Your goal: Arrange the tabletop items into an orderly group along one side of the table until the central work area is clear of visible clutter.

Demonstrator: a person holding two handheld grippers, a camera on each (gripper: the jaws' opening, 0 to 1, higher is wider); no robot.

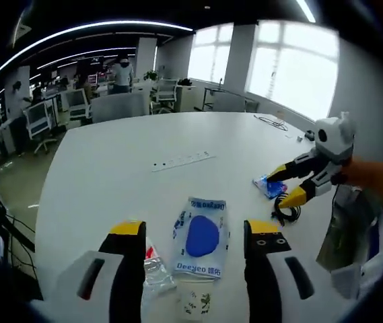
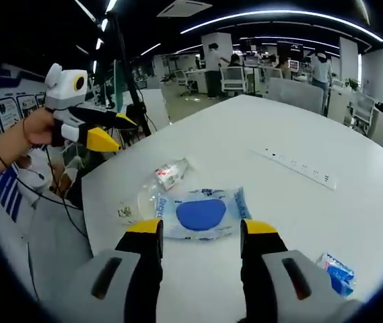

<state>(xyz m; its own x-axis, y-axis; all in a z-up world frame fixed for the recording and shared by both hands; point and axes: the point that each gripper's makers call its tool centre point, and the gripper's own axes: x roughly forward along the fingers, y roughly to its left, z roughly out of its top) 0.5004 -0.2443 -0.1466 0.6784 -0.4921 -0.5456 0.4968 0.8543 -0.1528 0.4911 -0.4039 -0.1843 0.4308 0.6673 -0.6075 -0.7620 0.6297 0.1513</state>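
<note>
Between the spread jaws of the left hand-held gripper [image 1: 194, 232], nothing held, a blue-and-white packet [image 1: 202, 236] lies on the white surface [image 1: 110, 168], its long axis running away from the camera. A clear bottle [image 1: 152, 267] lies beside the left jaw.

In the right gripper view the packet [image 2: 201, 212] lies crosswise beyond the right hand-held gripper [image 2: 201, 232], also spread and empty. A small blue pouch [image 1: 270, 186] and a black cable [image 1: 287, 212] are seen under the right hand-held gripper [image 1: 287, 185]. Farther off a power strip [image 1: 181, 161] lies flat. An office with windows [image 1: 292, 60] is seen behind.
</note>
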